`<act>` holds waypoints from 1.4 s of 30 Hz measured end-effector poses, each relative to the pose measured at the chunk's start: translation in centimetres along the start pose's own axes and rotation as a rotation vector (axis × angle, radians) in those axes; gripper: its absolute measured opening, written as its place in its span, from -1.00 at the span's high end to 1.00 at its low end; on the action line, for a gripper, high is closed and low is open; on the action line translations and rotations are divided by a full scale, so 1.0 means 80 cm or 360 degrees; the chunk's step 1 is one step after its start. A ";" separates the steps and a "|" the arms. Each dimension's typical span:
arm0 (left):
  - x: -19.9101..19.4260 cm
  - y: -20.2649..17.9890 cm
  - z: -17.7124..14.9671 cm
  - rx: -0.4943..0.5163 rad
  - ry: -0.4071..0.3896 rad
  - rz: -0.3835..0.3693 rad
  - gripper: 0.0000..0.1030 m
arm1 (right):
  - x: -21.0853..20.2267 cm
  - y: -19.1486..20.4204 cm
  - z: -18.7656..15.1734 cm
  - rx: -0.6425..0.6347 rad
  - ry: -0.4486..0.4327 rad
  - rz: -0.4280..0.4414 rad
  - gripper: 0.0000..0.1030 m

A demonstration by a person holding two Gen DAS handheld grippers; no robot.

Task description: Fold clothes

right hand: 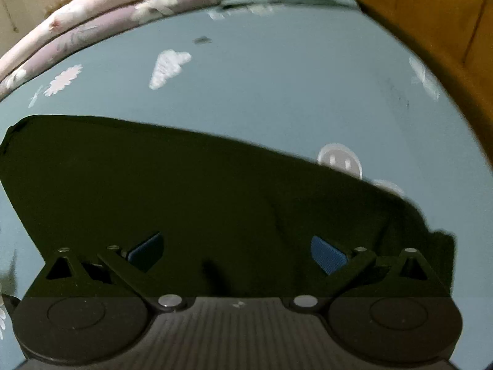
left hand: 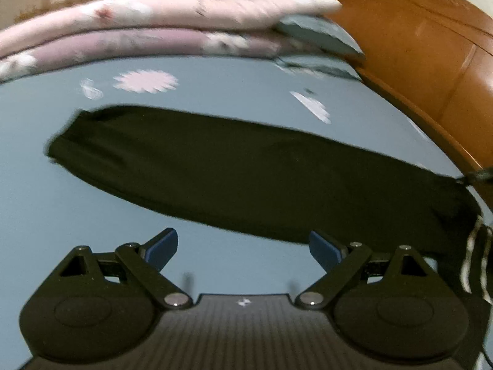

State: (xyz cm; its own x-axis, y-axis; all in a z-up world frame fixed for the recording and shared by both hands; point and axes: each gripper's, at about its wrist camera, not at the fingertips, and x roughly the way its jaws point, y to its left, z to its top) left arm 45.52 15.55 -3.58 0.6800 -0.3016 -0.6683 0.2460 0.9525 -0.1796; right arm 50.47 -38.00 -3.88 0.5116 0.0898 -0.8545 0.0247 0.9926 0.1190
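Note:
A long black garment (left hand: 246,172) lies stretched across a blue-grey bedsheet (left hand: 61,215), its narrow end at the left. My left gripper (left hand: 243,248) hovers open just short of the garment's near edge, nothing between its blue pads. In the right wrist view the same black garment (right hand: 172,191) fills the lower half. My right gripper (right hand: 237,251) stands open over the cloth, with no fold of it caught between the pads. A striped black-and-white cloth (left hand: 479,265) shows at the left view's right edge.
A pink floral quilt (left hand: 138,30) is folded along the far side of the bed. An orange wooden headboard (left hand: 431,61) runs along the right. The bedsheet (right hand: 277,92) carries white flower, cloud and smiley prints. A grey pillow (left hand: 320,34) lies by the headboard.

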 end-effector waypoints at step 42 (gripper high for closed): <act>-0.166 -0.260 -0.218 0.0270 -0.0043 -0.0214 -0.79 | -0.179 0.107 -0.320 -0.0214 -0.0357 -0.0010 -1.00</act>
State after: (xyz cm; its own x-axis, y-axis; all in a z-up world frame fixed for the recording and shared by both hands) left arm 19.28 0.48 -3.56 0.6511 -0.4285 -0.6264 0.4466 0.8837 -0.1403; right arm 21.36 -28.66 -3.59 0.6897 0.0784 -0.7198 -0.0786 0.9964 0.0331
